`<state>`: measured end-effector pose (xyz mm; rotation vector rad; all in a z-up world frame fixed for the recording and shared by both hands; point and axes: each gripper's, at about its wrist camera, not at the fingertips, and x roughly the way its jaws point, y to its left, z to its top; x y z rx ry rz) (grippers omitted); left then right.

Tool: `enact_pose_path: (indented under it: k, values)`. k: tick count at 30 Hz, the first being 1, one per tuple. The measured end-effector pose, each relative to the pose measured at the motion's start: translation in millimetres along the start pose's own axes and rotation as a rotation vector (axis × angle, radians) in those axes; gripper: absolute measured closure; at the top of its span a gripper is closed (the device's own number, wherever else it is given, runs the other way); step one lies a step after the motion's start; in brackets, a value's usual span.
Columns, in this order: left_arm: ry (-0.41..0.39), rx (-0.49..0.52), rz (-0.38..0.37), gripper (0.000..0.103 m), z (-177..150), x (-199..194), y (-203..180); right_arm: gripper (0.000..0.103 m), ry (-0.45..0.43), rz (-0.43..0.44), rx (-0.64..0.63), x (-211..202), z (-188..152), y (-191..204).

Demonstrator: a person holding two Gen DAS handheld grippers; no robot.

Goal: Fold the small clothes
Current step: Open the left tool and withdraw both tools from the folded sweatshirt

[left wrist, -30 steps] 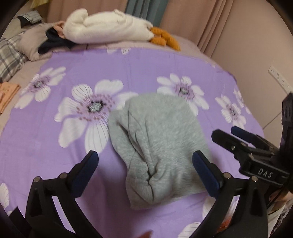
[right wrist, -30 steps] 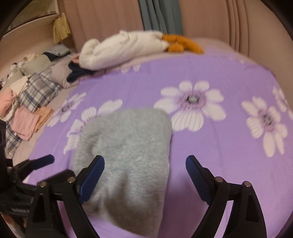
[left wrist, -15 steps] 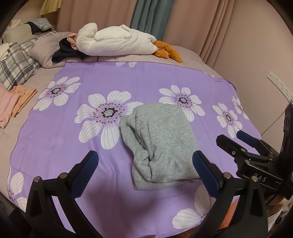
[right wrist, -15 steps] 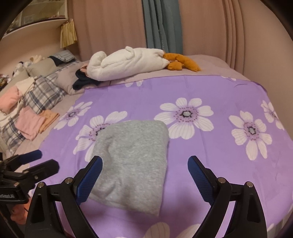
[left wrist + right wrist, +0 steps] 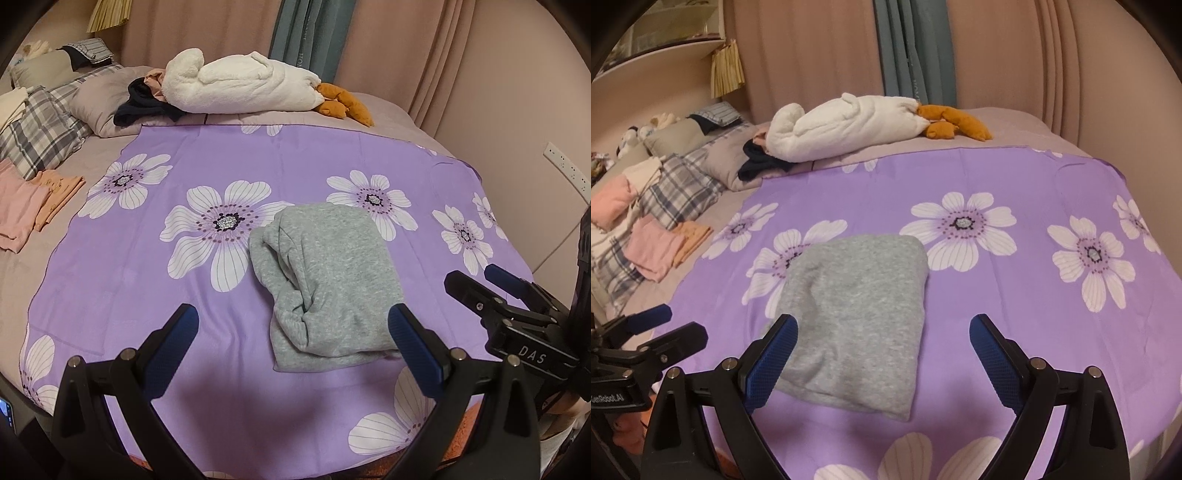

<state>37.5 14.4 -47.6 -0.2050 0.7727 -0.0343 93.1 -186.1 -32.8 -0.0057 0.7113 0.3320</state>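
A grey garment (image 5: 328, 280) lies folded into a thick packet on the purple flowered sheet (image 5: 155, 280); it also shows in the right wrist view (image 5: 860, 314). My left gripper (image 5: 291, 317) is open and empty, held above the sheet just short of the garment's near edge. My right gripper (image 5: 882, 328) is open and empty, raised over the garment's near end. The right gripper also appears at the right edge of the left wrist view (image 5: 491, 284), and the left gripper at the left edge of the right wrist view (image 5: 668, 325).
Folded pink and orange clothes (image 5: 661, 247) lie on the bed left of the sheet (image 5: 1015, 295). Plaid pillows (image 5: 37, 129), a dark garment (image 5: 144, 107) and a white plush with orange feet (image 5: 243, 85) lie at the far end. Curtains and a wall stand behind.
Both grippers have pulled back and up from the grey garment, which now looks smaller and lies still on the sheet. Both stay open.
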Motion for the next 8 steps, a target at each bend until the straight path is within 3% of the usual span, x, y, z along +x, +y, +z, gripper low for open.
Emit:
enact_pose_path:
  k: [8]
  values:
    - [-0.013, -0.009, 0.007, 0.000, -0.1, -4.5, -0.8, 0.009, -0.002, 0.000, 0.002, -1.5, -0.2, -0.1]
